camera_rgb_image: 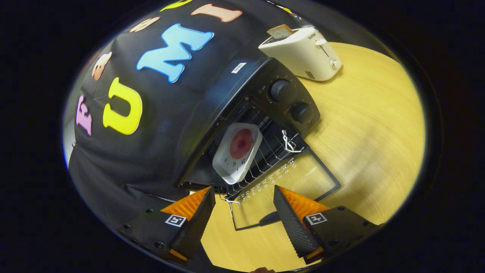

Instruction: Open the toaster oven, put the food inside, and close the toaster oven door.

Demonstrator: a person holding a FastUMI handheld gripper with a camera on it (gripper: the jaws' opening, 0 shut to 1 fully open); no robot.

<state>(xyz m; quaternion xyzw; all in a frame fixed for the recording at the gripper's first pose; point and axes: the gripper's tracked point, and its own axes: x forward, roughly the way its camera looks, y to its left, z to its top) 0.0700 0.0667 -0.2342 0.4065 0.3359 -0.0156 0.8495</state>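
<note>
A black toaster oven (242,94) stands on the wooden table with its glass door (299,178) folded down flat. On the wire rack (265,155) inside rests a white square plate (237,153) carrying a round red piece of food (241,143). My gripper (244,204) hovers over the lowered door, just in front of the oven's mouth. Its fingers are apart with nothing between them. The door's dark handle (269,218) lies between the fingertips, below them.
A white pop-up toaster (303,53) with a slice of bread in its slot sits on the table (371,125) beyond the oven. Two black knobs (282,91) are on the oven's control panel. The booth's black cloth wall hangs behind the oven.
</note>
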